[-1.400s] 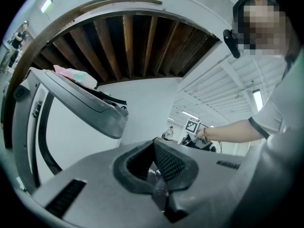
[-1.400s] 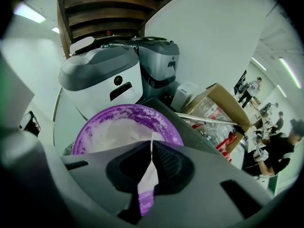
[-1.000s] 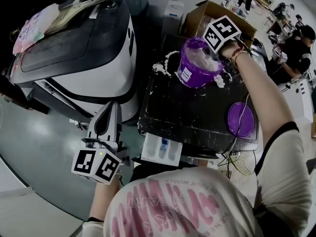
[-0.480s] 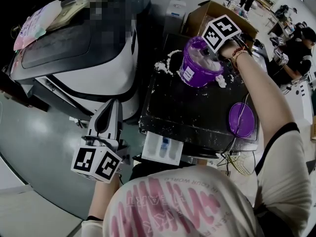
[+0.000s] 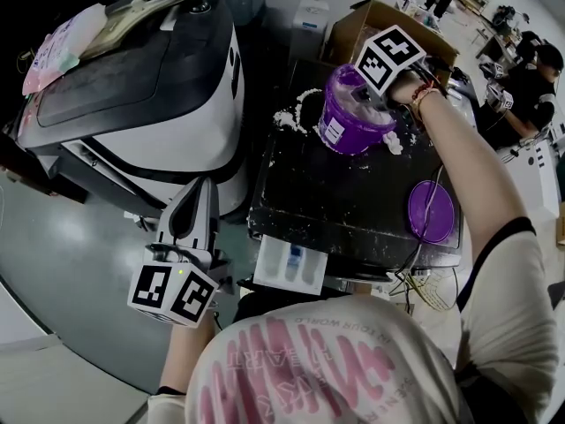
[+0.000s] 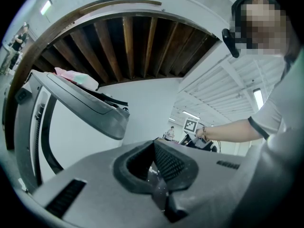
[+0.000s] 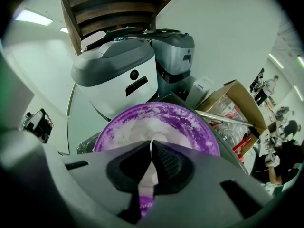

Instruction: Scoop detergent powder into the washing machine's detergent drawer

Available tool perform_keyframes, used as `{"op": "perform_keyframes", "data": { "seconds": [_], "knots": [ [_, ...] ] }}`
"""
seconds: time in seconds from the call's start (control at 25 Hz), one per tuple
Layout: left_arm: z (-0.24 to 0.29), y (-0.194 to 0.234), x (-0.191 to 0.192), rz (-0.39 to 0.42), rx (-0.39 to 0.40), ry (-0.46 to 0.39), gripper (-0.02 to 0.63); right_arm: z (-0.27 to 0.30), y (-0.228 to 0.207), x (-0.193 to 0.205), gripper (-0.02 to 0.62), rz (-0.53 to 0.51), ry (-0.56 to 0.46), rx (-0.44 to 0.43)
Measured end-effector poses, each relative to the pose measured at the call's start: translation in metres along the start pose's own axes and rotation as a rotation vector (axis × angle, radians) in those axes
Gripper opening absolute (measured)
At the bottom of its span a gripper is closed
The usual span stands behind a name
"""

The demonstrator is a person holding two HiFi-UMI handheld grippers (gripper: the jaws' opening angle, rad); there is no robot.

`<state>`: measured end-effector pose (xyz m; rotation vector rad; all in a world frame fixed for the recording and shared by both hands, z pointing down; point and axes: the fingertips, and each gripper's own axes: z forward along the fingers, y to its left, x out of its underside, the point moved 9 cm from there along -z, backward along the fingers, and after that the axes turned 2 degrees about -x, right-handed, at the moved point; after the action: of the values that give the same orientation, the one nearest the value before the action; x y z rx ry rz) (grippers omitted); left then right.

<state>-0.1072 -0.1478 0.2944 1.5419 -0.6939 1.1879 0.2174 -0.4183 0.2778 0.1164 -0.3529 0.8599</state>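
**Right jaws down in the purple tub, left jaws idle by the drawer**

My right gripper [image 5: 372, 88] points steeply down into the open purple tub [image 5: 342, 124], which stands at the far edge of the black machine top [image 5: 344, 197]. In the right gripper view my jaws are closed, and a thin white handle [image 7: 152, 145] is pinched at their tips. I cannot see what is at its far end. Just past the tips lies the white detergent powder [image 7: 142, 129] that fills the tub, and more of it clings to the purple wall.

Spilt powder [image 5: 290, 118] lies on the black top to the left of the tub, and another small heap sits at the tub's right side. The purple lid [image 5: 431, 212] lies flat on the same top, nearer to me and well apart from the tub.

The detergent drawer [image 5: 291, 268] stands pulled out from the near face under the black top, white, with something blue in its middle compartment.

My left gripper [image 5: 196, 191] hangs level, to the left of the drawer and in front of the white and grey washing machine [image 5: 168, 104]. Its jaws are closed with nothing between them, and white specks dot the pads [image 6: 168, 163].
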Motion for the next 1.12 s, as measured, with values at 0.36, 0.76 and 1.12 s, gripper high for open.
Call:
{"op": "perform_keyframes", "data": {
  "seconds": [0.36, 0.76, 1.12],
  "knots": [
    [-0.0021, -0.0005, -0.0015, 0.000, -0.003, -0.006, 0.002, -0.0002, 0.0031, 0.0018, 0.003, 0.005, 0.004, -0.023],
    [-0.0016, -0.0002, -0.0039, -0.004, 0.002, -0.013, 0.002, -0.0036, 0.0048, 0.0027, 0.003, 0.044, -0.007, -0.070],
    [0.0007, 0.0000, -0.0085, 0.001, 0.017, -0.016, 0.002, -0.0093, 0.0011, 0.0068, 0.003, 0.140, -0.056, -0.136]
  ]
}}
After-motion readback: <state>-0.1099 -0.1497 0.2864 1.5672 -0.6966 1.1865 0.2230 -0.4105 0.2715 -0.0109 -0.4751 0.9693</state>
